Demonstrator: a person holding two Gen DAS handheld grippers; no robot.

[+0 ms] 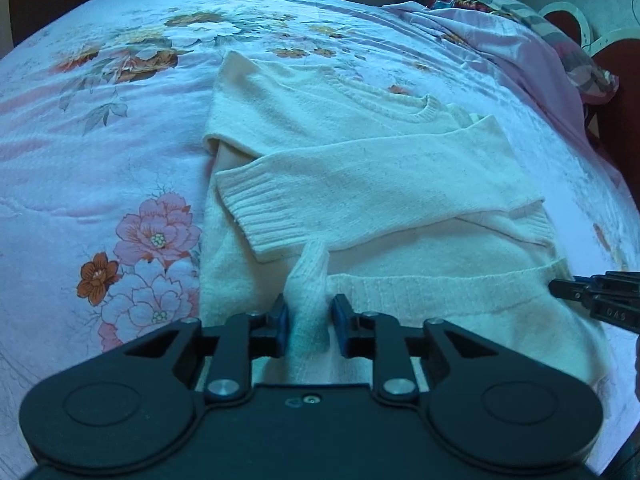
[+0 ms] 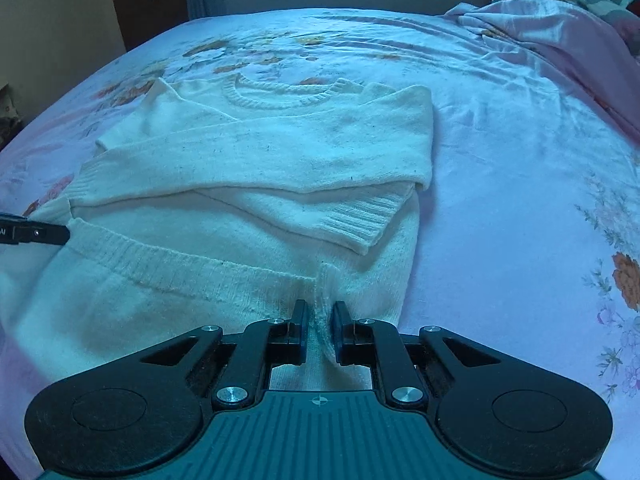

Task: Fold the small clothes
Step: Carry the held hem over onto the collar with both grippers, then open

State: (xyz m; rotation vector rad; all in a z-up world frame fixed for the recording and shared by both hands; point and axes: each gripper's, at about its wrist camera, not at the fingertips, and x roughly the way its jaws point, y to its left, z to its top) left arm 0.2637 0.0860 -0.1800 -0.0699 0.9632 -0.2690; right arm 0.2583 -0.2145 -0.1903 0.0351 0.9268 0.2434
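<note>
A small white knit sweater (image 1: 360,184) lies flat on the bed, both sleeves folded across its chest and the neckline at the far end. My left gripper (image 1: 308,312) is shut on a pinched ridge of the ribbed hem at the near left corner. My right gripper (image 2: 319,316) is shut on a fold of the same sweater (image 2: 260,152) hem at the near right corner. Each gripper's tip shows at the edge of the other's view: the right gripper (image 1: 560,288) and the left gripper (image 2: 60,234).
The sweater rests on a pale floral bedsheet (image 1: 120,160) that spreads wide on both sides. A crumpled pink cloth (image 2: 552,28) and a patterned pillow (image 1: 520,12) lie at the far right corner. Dark furniture (image 1: 624,80) stands past the bed's right edge.
</note>
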